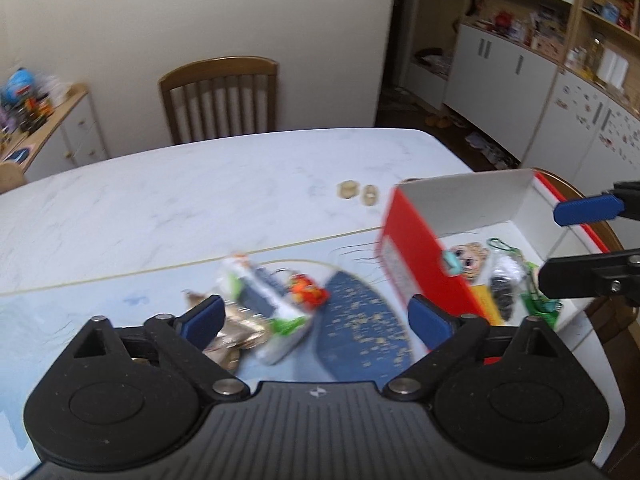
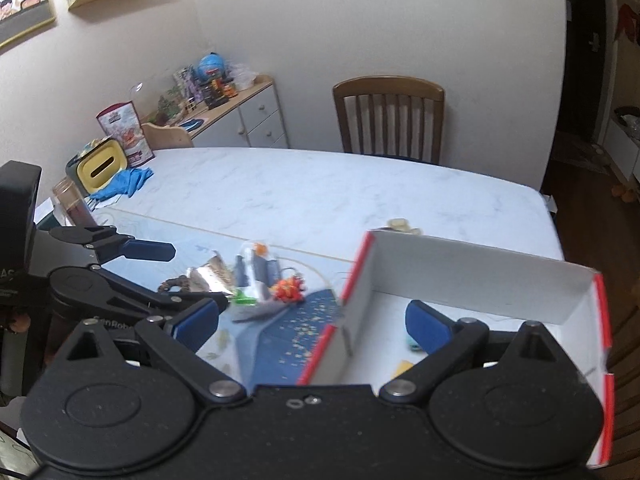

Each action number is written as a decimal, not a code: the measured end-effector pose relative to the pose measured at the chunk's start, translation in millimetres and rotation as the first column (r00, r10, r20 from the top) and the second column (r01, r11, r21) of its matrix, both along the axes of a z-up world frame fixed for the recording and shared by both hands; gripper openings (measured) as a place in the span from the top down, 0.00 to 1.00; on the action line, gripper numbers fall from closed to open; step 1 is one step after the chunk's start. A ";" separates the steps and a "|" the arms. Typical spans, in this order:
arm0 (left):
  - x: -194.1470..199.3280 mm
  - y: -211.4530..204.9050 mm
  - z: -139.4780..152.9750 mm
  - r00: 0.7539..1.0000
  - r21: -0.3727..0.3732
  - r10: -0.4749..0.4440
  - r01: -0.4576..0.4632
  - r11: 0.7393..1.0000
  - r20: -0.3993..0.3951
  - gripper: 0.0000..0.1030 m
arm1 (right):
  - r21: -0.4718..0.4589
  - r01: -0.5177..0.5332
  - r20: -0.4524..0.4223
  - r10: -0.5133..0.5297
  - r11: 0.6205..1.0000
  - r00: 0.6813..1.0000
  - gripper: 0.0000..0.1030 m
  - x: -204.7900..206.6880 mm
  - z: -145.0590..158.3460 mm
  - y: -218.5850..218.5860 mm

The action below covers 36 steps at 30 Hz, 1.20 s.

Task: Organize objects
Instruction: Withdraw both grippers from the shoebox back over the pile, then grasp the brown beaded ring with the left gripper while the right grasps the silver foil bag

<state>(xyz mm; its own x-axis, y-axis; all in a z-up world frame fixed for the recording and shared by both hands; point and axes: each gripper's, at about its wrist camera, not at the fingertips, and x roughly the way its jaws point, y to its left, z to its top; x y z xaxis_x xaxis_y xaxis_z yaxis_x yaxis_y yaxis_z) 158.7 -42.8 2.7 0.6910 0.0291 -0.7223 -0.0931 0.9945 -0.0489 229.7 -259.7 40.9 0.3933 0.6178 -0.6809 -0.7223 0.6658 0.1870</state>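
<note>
A red-and-white cardboard box (image 1: 416, 248) stands open on the table's right side, with several small trinkets (image 1: 504, 276) inside; it also shows in the right wrist view (image 2: 472, 268). Left of it lies a blurred pile of small things: a clear packet (image 1: 264, 288), an orange-red toy (image 1: 308, 292), a foil wrapper (image 1: 236, 332). The same pile shows in the right wrist view (image 2: 260, 280). My left gripper (image 1: 316, 320) is open and empty above the pile. My right gripper (image 2: 312, 320) is open and empty over the box's left wall; it shows at the right in the left wrist view (image 1: 576, 236).
Two small tan rings (image 1: 356, 192) lie on the marble table (image 1: 200, 192) behind the box. A wooden chair (image 1: 220, 98) stands at the far edge. A yellow tissue holder (image 2: 100, 168), blue gloves (image 2: 128, 184) and a snack bag (image 2: 124, 128) sit at the far left.
</note>
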 end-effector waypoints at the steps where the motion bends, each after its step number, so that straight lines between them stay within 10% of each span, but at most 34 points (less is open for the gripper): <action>1: -3.6 7.7 -1.2 1.000 0.001 0.010 -0.010 1.000 0.001 0.03 | -0.001 -0.002 -0.007 0.002 1.000 1.000 0.03 -1.6 -0.7 5.6; 36: -31.9 162.0 -105.7 0.992 0.058 0.072 -0.066 0.996 -0.103 0.03 | -0.185 -0.072 -0.075 0.059 0.980 0.995 0.22 11.4 -67.1 173.8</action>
